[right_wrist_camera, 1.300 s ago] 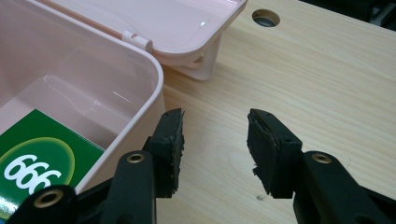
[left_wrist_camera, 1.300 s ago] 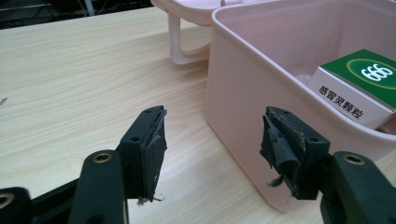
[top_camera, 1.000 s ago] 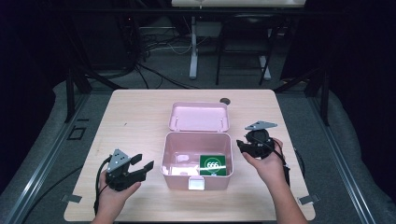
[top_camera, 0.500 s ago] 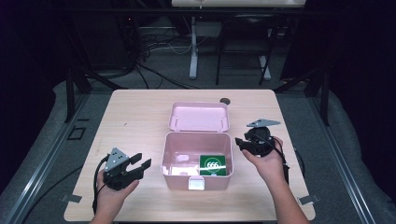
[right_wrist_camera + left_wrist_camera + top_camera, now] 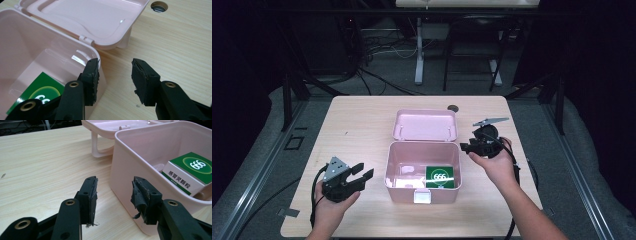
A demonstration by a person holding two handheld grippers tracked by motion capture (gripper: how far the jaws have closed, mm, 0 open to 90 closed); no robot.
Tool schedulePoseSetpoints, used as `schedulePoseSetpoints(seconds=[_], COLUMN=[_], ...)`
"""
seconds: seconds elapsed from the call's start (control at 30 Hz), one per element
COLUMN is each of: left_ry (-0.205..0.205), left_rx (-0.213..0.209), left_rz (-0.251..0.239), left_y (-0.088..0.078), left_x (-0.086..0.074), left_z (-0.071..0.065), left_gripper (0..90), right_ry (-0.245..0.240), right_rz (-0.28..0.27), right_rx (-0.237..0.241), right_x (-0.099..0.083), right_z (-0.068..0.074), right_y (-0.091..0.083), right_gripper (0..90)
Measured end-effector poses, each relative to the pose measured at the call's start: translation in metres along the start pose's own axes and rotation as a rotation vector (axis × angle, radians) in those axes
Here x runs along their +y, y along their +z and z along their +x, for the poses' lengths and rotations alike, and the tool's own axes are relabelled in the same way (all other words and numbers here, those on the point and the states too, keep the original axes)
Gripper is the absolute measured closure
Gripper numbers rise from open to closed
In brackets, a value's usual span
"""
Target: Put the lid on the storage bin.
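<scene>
Roughly mid-table (image 5: 362, 125): pink box (image 5: 422, 192), lid (image 5: 426, 125) swung fully back and lying flat behind, inner face up. Long axis of box runs left-right across the table; latch tab (image 5: 422, 196) faces the person, hinge on the far side.

Inside box, right half of floor: green carton (image 5: 441, 176), lying flat, white "666" on a green oval facing up. Long axis front to back in the box, near end tight to the front wall. White side panel with print seen in left gripper view (image 5: 183, 182).

Left gripper (image 5: 362, 175) just left of box, near its front-left corner, aimed at the box wall. Jaws apart, just been closing a little, nothing between them; one pad (image 5: 142, 200) close beside the box's outer wall (image 5: 125, 170), contact not clear.

Right gripper (image 5: 467, 147) just right of box, at its back-right corner, beside the rim. Jaws spread, empty; one pad (image 5: 91, 80) over the box corner (image 5: 96, 53), other over bare table.

Round hole (image 5: 453, 107) in table behind lid.
</scene>
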State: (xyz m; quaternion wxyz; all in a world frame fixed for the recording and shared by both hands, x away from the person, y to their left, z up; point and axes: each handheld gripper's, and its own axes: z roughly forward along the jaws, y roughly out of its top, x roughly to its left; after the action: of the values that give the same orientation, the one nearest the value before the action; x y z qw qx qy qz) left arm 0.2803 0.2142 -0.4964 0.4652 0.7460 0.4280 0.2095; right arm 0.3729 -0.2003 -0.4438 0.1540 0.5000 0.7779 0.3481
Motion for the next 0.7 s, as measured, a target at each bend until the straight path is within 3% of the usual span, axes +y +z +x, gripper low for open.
schedulePoseSetpoints(seconds=[0.17, 0.5, 0.7], left_ry=[0.002, 0.001, -0.005], left_rx=[-0.008, -0.02, -0.064], left_rz=[0.003, -0.011, -0.016], left_y=[0.0, -0.003, -0.006], left_x=[-0.001, 0.0, 0.004], left_z=[-0.001, -0.005, -0.011], left_gripper=[55.1, 55.1, 54.3], right_ry=[0.007, 0.025, 0.04], right_rz=[0.032, 0.048, 0.039], right_rx=[-0.012, -0.032, -0.042], right_x=[0.014, 0.028, 0.039], right_z=[0.0, -0.004, -0.002], right_y=[0.001, 0.005, 0.005], right_gripper=[58.7, 59.3, 59.5])
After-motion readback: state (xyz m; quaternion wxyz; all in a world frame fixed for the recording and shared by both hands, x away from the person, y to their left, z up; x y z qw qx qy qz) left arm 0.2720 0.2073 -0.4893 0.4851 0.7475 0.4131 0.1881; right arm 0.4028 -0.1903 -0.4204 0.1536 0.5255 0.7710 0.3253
